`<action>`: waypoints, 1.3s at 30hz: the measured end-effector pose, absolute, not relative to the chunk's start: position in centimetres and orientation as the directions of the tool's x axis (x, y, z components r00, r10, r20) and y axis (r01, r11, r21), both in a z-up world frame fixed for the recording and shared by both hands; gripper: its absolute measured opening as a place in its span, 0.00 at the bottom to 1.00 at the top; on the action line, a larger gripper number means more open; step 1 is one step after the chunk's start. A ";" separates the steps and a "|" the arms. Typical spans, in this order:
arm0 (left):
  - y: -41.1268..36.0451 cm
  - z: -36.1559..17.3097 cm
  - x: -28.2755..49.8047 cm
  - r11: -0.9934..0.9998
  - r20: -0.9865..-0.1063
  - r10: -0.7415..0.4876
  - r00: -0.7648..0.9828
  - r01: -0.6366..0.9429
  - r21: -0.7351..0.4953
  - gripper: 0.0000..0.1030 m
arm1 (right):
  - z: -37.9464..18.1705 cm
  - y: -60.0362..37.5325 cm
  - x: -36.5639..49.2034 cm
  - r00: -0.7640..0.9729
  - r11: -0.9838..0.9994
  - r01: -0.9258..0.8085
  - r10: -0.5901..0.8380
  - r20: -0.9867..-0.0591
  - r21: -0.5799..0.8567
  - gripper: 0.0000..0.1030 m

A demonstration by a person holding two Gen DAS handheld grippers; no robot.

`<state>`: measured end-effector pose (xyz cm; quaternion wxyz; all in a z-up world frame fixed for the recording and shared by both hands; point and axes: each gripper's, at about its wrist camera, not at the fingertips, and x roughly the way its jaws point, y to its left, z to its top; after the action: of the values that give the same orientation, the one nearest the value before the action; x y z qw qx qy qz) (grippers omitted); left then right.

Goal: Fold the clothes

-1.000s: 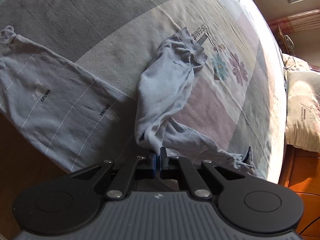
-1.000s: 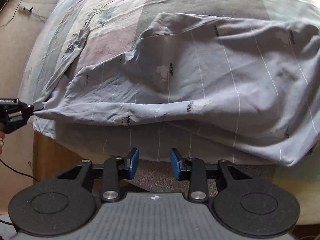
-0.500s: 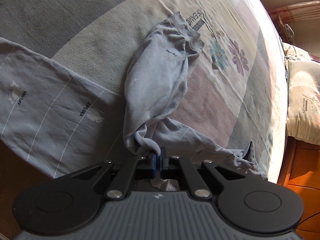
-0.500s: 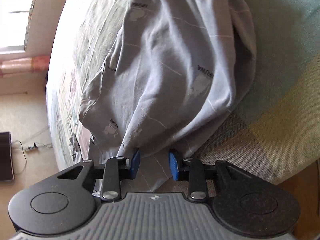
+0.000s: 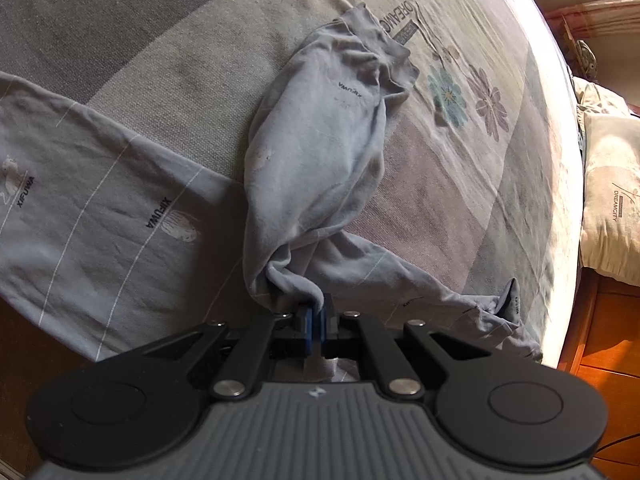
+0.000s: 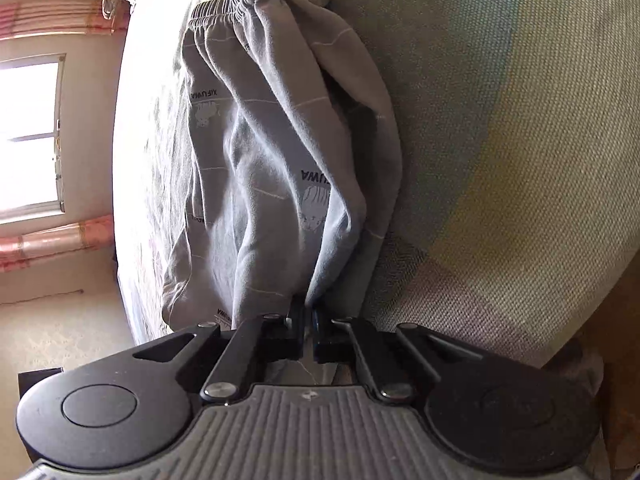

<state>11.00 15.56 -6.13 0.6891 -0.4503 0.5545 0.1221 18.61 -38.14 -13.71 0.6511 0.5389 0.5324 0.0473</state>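
Grey-blue printed trousers (image 5: 320, 160) lie on a bed. In the left wrist view one leg runs up the bed toward its cuff, and a wider stretch of the same cloth (image 5: 100, 220) spreads to the left. My left gripper (image 5: 316, 312) is shut on a bunched fold where these meet. In the right wrist view the trousers (image 6: 260, 180) hang in folds from an elastic waistband (image 6: 232, 12) at the top. My right gripper (image 6: 306, 312) is shut on the lower edge of that cloth.
The bed cover (image 5: 460, 92) is patched in grey, beige and mauve with printed flowers. A pillow (image 5: 612, 200) lies at the right, beside a wooden bed frame (image 5: 600, 340). In the right wrist view a window (image 6: 28, 140) and pale floor (image 6: 60, 340) are at the left.
My right gripper rolled, came down to the trousers' edge and closed from open onto the cloth. My left gripper kept its hold and sank slightly, bunching the leg closer.
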 end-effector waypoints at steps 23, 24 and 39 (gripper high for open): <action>15.7 -5.4 5.7 0.524 -0.905 -0.282 0.318 -0.739 -0.423 0.01 | -9.4 -37.5 21.4 0.213 0.715 0.397 0.539 -0.815 0.576 0.02; 15.6 -5.5 5.7 0.530 -0.906 -0.280 0.318 -0.736 -0.422 0.01 | -9.4 -37.4 21.4 0.217 0.717 0.392 0.537 -0.815 0.577 0.02; 16.0 -4.2 7.0 0.681 -0.934 -0.293 0.205 -0.641 -0.354 0.09 | -7.8 -34.9 20.1 0.057 0.825 0.248 0.511 -0.857 0.508 0.13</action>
<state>6.96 16.04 -4.20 0.6778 -0.3782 0.6174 0.1284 20.09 -34.86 -7.77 0.6711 0.2793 0.6797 0.0982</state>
